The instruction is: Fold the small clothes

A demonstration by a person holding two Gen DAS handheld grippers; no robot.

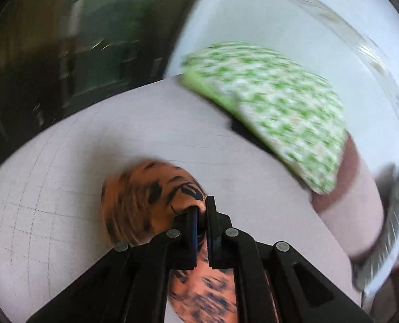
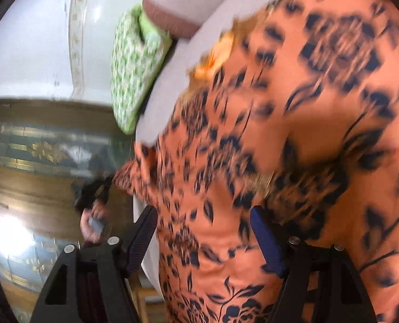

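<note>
Two grippers, one garment, both views motion-blurred.

Left gripper [image 1: 201,212]: jaws drawn nearly together, pinching a bunched fold of the orange garment [image 1: 145,196]. Cloth bulges ahead and to the left of the fingertips; more of it hangs beneath the gripper body, at the bottom of the left wrist view.

Right gripper [image 2: 203,231]: jaws spread wide, nothing pinched between them. The garment, orange with dark floral print [image 2: 293,134], lies directly ahead, passing through the gap between the fingers [image 2: 143,239] and spreading off to the right. Whether either pad touches the cloth cannot be told.

Surface: pale mattress sheet with faint grid lines [image 1: 65,175], under and ahead of the left gripper.

Green-and-white patterned pillow [image 1: 274,107]: well ahead and to the right of the left gripper, resting on the sheet's far edge against a white wall [image 1: 253,13]. In the right wrist view it sits far ahead, to the left [image 2: 135,62].

Pink pillow with a brown band [image 1: 344,188]: touching the green one, right of the left gripper.
</note>
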